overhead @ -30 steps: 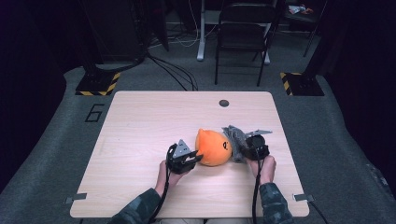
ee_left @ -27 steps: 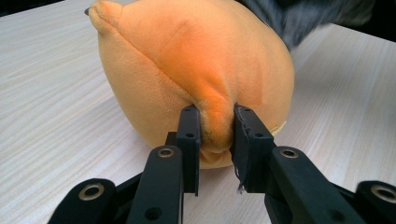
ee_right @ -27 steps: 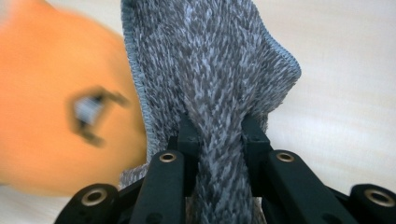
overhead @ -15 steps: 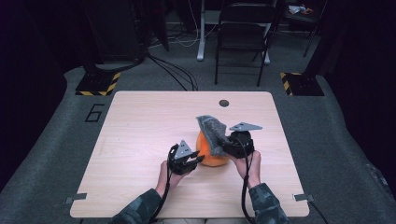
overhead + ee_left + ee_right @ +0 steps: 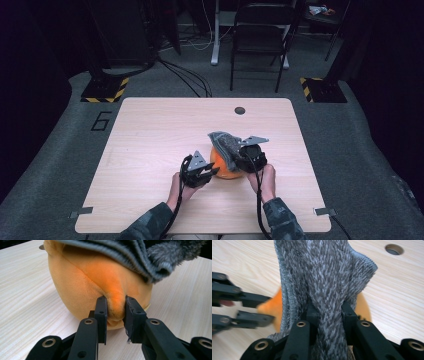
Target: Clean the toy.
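Left gripper (image 5: pixel 114 307) pinches a fold of the orange plush toy (image 5: pixel 90 282), jaws narrow on the soft fabric at its near side. Right gripper (image 5: pixel 328 312) is clamped on the grey knitted cloth (image 5: pixel 324 272), which bunches up between its jaws. Landmark: the orange plush toy, resting on the worktop (image 5: pixel 150 130) toward the person's side, right of centre. Cloth hangs over the top and right of the toy, touching it; in the high view the cloth (image 5: pixel 224 142) sits on the toy (image 5: pixel 225 167), with the right gripper (image 5: pixel 245 159) just right of the toy and the left gripper (image 5: pixel 207 172) just left of it. A round hole (image 5: pixel 239 110) in the worktop lies beyond the toy, well apart.

Risks, as judged:
- Left pinch holds only a small fold; plush may slip free if the cloth is pulled hard, and the toy would roll.
- Cloth is gathered, not spread; it may drag across the toy rather than settle over it.
- Grippers work close together across the toy; a clash is possible.
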